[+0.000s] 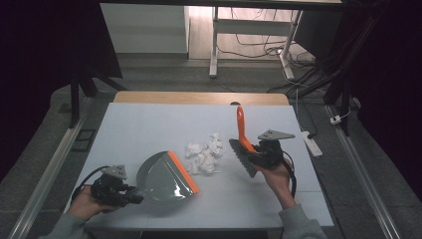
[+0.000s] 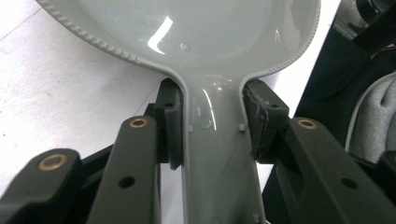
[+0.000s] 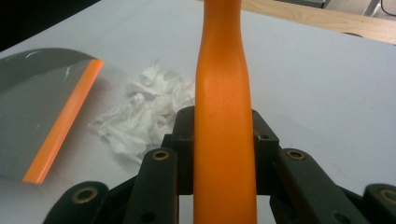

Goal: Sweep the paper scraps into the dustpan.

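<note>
Our left tool (image 1: 130, 195) clenched on the grey plastic dustpan's (image 1: 164, 178) handle, our right tool (image 1: 255, 155) gripping the orange-handled brush (image 1: 243, 144), crumpled white paper scraps (image 1: 205, 154) between them on the white bench (image 1: 149, 129), dustpan's orange lip just beside the scraps.

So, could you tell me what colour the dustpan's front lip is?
Orange lip, clearest in the right gripper view.

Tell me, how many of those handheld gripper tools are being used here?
2. The left gripper clamps the grey dustpan handle near the table's front; the right gripper clamps the orange brush right of the paper scraps.
</note>
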Tool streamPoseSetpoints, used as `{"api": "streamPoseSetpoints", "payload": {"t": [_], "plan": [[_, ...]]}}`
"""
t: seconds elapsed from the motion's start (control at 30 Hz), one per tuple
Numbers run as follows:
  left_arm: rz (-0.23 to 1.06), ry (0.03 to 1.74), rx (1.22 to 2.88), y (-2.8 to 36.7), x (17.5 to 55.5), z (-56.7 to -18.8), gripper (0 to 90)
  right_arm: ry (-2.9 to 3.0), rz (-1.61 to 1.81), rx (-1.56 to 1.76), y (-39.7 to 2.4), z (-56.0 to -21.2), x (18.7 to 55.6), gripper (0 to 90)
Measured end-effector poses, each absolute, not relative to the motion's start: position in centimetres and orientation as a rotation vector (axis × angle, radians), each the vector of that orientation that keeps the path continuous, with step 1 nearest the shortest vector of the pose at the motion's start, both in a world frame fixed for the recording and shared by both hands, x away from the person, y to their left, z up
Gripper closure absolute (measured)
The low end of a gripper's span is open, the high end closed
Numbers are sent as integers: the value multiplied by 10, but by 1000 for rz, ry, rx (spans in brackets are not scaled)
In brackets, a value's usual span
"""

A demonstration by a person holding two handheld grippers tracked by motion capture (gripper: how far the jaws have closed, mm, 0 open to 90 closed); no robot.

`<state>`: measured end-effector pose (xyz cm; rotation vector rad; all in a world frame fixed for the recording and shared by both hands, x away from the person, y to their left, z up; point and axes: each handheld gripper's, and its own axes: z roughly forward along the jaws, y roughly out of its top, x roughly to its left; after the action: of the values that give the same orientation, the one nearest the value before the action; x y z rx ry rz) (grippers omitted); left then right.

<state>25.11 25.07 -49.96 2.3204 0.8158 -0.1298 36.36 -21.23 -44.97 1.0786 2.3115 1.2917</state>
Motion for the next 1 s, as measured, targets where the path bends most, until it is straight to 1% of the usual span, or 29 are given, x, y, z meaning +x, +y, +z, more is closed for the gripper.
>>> {"api": "streamPoseSetpoints", "payload": {"t": [0.47,0.77,1.0], "plan": [[-132,819,2336,251,252,-501,617,2274,1246,1144,-190,-448,404,702],[-143,819,2349,248,253,-502,617,2298,1163,1167,-176,-455,431,702],[-143,854,2338,252,255,-502,617,2317,1111,1179,-167,-463,449,702]]}}
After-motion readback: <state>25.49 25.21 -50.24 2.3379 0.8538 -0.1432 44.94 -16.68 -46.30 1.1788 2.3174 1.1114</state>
